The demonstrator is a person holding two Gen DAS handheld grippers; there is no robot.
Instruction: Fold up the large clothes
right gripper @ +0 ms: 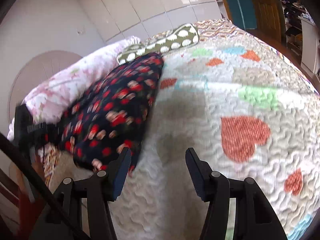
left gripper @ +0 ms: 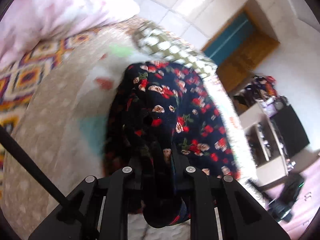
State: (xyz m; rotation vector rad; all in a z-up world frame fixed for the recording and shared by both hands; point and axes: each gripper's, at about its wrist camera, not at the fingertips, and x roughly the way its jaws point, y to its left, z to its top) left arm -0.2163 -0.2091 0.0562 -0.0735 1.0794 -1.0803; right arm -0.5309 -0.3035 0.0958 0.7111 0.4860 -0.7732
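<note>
On the quilted bedspread [right gripper: 210, 120] with its coloured hearts lies the dark floral garment [left gripper: 180, 104], navy-black with red and cream roses, bunched and rumpled. Between the fingers of the left gripper [left gripper: 158, 160] a thick fold of that cloth is clamped. Over bare quilt just beside the garment's edge [right gripper: 112, 108], the right gripper [right gripper: 158, 160] has its fingers spread apart, holding nothing.
</note>
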